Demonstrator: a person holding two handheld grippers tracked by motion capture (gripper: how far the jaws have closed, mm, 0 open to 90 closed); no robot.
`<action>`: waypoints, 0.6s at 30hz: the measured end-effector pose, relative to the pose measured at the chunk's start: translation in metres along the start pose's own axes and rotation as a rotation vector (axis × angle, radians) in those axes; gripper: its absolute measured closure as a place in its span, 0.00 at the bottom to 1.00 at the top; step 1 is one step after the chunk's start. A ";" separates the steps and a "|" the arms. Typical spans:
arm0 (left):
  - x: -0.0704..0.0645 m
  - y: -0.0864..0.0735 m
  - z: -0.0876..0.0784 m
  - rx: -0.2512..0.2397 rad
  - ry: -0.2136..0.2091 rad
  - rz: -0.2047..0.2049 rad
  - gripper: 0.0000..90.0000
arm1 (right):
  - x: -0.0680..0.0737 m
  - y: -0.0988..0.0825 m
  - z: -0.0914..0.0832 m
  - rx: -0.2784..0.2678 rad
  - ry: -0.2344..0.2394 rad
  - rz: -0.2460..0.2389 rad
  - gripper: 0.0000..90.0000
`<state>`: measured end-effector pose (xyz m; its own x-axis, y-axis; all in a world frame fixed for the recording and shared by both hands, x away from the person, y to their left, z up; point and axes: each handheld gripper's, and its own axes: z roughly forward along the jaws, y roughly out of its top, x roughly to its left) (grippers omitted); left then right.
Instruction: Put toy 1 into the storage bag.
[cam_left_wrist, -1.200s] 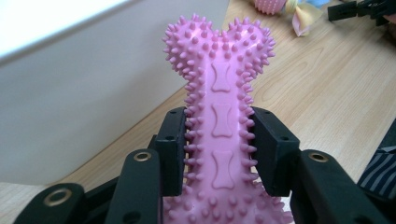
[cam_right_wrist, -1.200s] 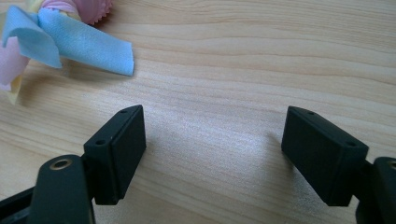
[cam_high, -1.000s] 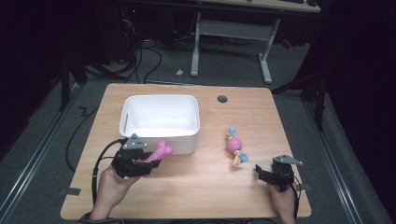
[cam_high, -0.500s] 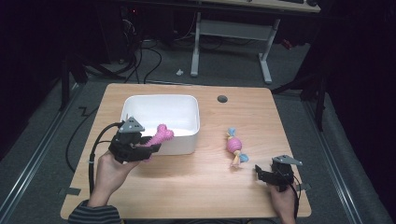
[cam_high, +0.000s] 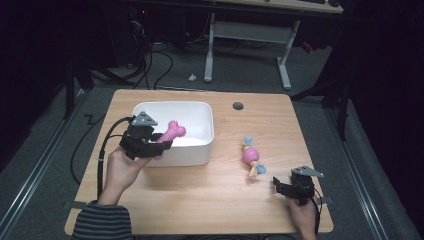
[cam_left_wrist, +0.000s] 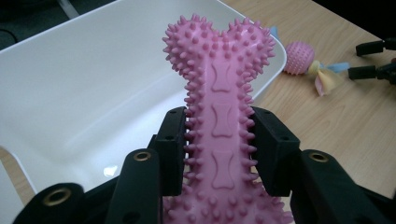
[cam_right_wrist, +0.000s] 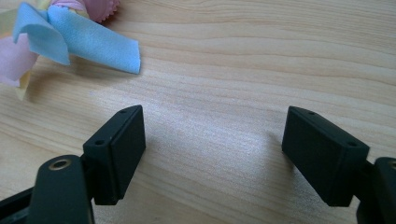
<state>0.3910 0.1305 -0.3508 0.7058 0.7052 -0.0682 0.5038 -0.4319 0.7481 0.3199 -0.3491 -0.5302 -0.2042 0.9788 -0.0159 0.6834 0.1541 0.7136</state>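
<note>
Left gripper (cam_high: 161, 145) jaws clamp the pink bone (cam_high: 169, 136) over the white tub's (cam_high: 202, 145) near-left rim; right gripper (cam_high: 280, 185) jaws gape.

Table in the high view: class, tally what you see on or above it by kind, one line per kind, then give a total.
Pink spiky bone toy: 1
Pink ball toy with cloth strips: 1
White tub: 1
Black grippers: 2, left and right
Total: 5

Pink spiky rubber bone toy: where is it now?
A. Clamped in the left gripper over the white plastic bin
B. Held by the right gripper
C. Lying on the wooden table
A: the left gripper pads press the pink spiky rubber bone toy's shaft, above the white plastic bin.
</note>
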 end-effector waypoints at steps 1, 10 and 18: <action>0.002 0.001 0.001 -0.001 0.006 -0.003 0.65 | 0.000 0.000 0.000 0.000 0.001 0.000 0.24; 0.017 0.012 0.010 0.005 0.042 -0.014 0.65 | 0.000 0.000 0.000 -0.002 0.004 -0.006 0.24; 0.026 0.016 0.019 0.019 0.079 -0.012 0.65 | 0.000 0.000 0.000 -0.002 0.004 -0.005 0.24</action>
<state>0.4268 0.1314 -0.3533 0.6588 0.7520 -0.0239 0.5217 -0.4337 0.7347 0.3199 -0.3490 -0.5303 -0.2107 0.9774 -0.0168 0.6812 0.1591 0.7146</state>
